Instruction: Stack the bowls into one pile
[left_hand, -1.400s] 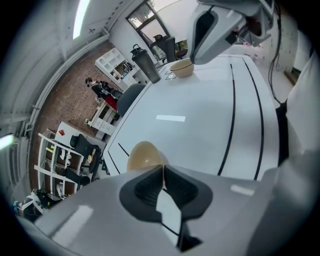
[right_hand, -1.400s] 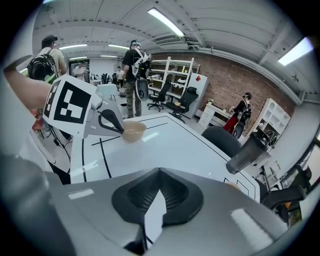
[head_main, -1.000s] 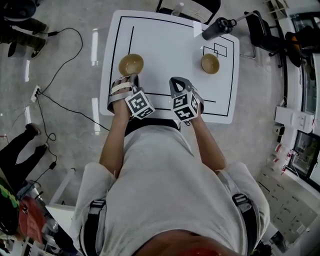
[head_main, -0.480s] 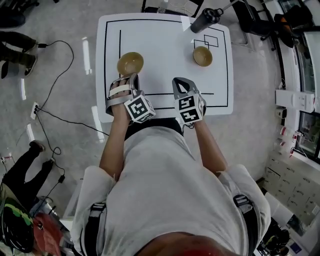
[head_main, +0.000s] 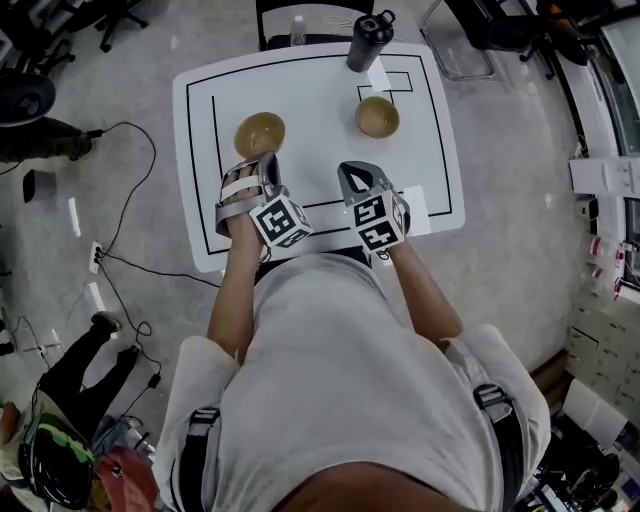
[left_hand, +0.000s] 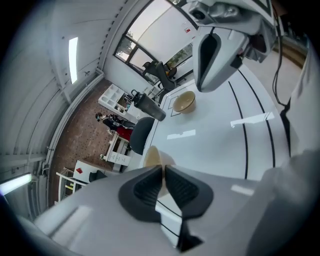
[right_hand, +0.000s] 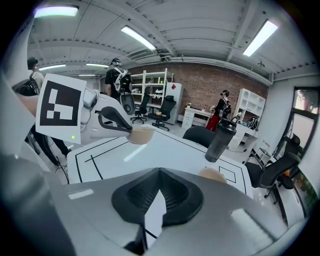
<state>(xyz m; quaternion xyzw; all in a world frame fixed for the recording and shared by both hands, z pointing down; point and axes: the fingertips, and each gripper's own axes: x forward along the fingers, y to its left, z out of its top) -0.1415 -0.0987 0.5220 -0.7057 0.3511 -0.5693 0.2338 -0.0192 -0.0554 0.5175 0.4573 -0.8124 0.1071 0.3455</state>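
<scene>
White lined table, dark bottle at its far right, chair beyond, shelves far back.

We see two tan bowls, both upright and empty, standing well apart on the white table. In the head view the left bowl sits at about 9 o'clock from the table's middle, just right of a drawn black line. The right bowl sits at about 2 o'clock from the middle, against a small drawn rectangle, roughly 3 o'clock from the left bowl.
</scene>
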